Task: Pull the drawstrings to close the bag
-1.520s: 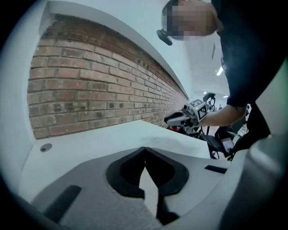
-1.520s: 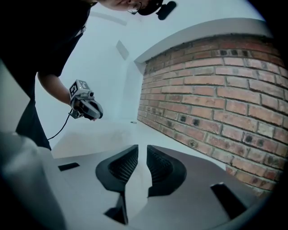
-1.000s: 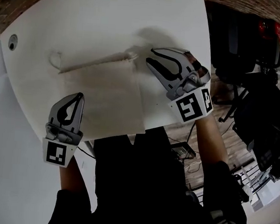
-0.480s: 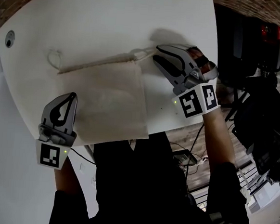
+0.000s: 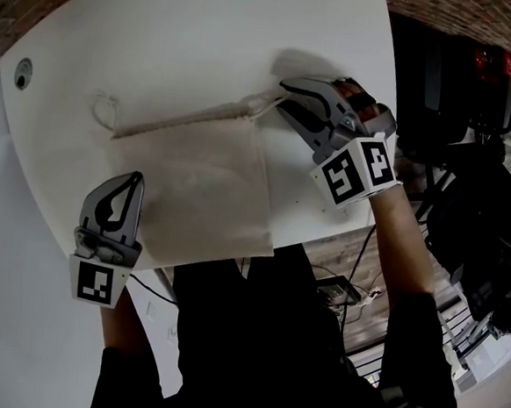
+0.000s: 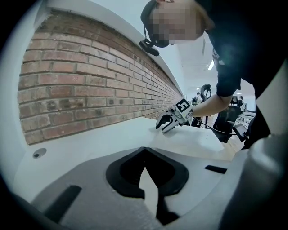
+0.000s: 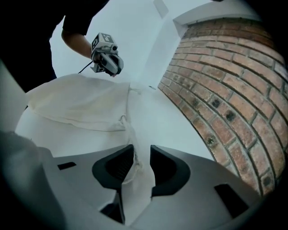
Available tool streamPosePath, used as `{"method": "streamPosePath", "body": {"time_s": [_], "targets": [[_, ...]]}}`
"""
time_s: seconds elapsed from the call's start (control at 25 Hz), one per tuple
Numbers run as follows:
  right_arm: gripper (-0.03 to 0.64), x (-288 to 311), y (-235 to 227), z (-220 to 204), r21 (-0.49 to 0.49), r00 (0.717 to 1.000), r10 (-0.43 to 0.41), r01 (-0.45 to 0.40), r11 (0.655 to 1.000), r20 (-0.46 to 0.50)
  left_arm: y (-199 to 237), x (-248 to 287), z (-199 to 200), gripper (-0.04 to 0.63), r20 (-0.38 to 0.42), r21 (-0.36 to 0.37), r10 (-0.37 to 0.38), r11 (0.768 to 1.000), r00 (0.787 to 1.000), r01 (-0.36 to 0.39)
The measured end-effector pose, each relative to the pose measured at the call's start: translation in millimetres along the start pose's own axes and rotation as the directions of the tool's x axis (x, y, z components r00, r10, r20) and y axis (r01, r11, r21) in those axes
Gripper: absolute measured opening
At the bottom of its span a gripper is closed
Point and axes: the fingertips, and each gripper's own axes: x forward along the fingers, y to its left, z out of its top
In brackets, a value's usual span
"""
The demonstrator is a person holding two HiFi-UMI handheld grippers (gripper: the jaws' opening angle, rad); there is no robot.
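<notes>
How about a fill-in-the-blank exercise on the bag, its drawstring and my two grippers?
1. The cloth bag lies flat on the ___ table.
2. The left gripper has its jaws ___, with nothing between them.
3. Between the open jaws of the right gripper runs the bag's ___.
4. The wall beyond the table is made of ___.

Missing words: white; shut; drawstring; brick.

Note: the right gripper's jaws have just been opening.

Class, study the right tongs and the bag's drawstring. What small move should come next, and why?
Probably close the right tongs on the drawstring. Their jaws have just been opening and stand apart, with the drawstring lying between them, unpinched, near the bag. A pull needs a grip first.
</notes>
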Motion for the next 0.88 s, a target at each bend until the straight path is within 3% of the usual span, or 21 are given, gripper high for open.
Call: {"method": "streamPosePath", "body": {"time_s": [0.52, 0.88], "targets": [[0.072, 15.8, -12.8, 6.1, -0.104, 0.984, -0.176, 0.171, 0.98, -0.038, -3.7, 1.4, -3.3, 0.015, -0.001, -0.002, -0.005, 1.0, 1.0, 0.005], [0.048, 15.8, -30.2, 9.5, -0.014, 0.966, -0.258, 0.258, 0.966, -0.026, -2.8, 5.0, -2.8, 0.015, -0.006, -0.003, -0.012, 1.0, 1.0, 0.012]]}}
